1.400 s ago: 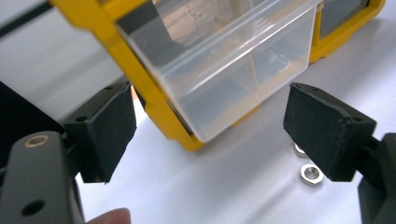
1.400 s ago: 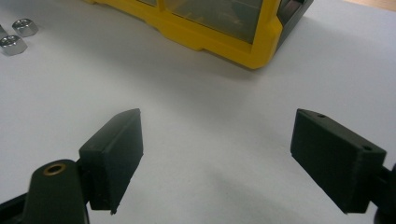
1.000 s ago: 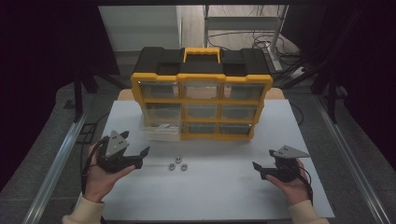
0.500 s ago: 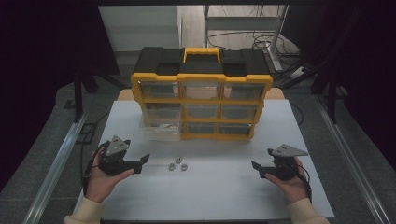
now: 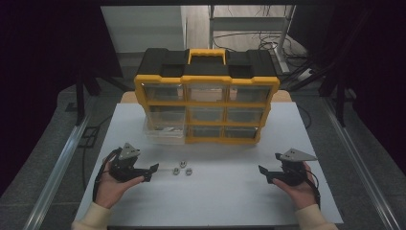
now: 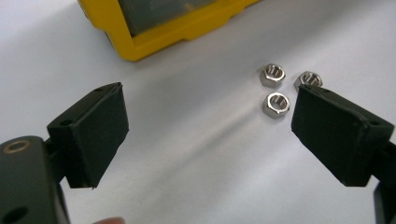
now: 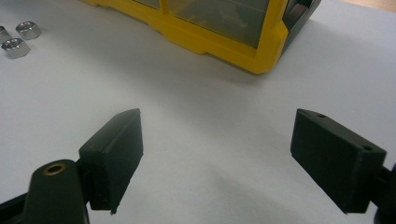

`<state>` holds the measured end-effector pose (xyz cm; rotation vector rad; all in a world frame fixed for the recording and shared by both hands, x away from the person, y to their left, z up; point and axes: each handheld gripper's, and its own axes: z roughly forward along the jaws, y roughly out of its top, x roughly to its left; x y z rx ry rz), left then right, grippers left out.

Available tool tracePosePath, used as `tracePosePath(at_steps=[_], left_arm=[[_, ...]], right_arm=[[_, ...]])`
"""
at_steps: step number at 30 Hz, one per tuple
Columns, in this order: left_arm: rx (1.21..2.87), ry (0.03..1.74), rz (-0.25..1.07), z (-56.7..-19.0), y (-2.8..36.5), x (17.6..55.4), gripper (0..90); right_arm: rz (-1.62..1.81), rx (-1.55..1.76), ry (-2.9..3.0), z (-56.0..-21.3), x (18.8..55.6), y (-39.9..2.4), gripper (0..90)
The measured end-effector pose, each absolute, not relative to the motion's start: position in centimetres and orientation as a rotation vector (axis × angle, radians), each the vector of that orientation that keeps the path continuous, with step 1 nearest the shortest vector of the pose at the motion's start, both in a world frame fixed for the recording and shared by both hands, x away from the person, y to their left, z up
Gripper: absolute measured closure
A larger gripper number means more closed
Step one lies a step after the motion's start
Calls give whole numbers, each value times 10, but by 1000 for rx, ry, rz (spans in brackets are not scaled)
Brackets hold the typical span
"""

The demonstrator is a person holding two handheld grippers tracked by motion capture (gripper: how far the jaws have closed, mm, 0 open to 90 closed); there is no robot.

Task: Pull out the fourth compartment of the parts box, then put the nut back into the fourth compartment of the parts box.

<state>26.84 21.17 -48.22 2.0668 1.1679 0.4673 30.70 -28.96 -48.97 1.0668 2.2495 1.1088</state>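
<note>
Three small steel hex nuts (image 5: pixel 182 167) lie loose on the white table (image 5: pixel 225 201), just in front of a yellow and black drawer organiser (image 5: pixel 207 100). My left gripper (image 5: pixel 150 172) is open, its jaws pointing right at the nuts from a short distance. In the left gripper view the nuts (image 6: pixel 275 103) lie ahead near the right jaw, with nothing between the jaws of the left gripper (image 6: pixel 210 135). My right gripper (image 5: pixel 265 174) is open and empty at the table's right, pointing left. In the right gripper view the right gripper (image 7: pixel 219 158) hovers over bare table, with nuts (image 7: pixel 16 46) far left.
A clear drawer (image 5: pixel 165 132) is pulled out of the organiser's bottom left slot and holds small metal parts. The organiser's yellow corner (image 7: pixel 261 56) stands ahead of the right gripper. Metal rails (image 5: pixel 57 167) run along both sides of the table.
My left gripper has shifted a little to the right and nearer, closing on the nuts. The right gripper has stayed about where it was.
</note>
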Motion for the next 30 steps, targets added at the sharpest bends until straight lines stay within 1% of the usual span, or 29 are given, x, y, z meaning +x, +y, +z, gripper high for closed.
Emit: tracePosePath(at_steps=[6, 18, 30], left_arm=[[2097, 1182, 438, -489, 205, 273, 120], [2141, 1158, 374, -496, 195, 278, 136], [2228, 1113, 312, -511, 176, 282, 160]], right_arm=[[1106, 1064, 2248, -489, 305, -290, 174], [1102, 1069, 2246, -489, 303, -290, 174], [1101, 1063, 2255, -490, 306, -289, 174]])
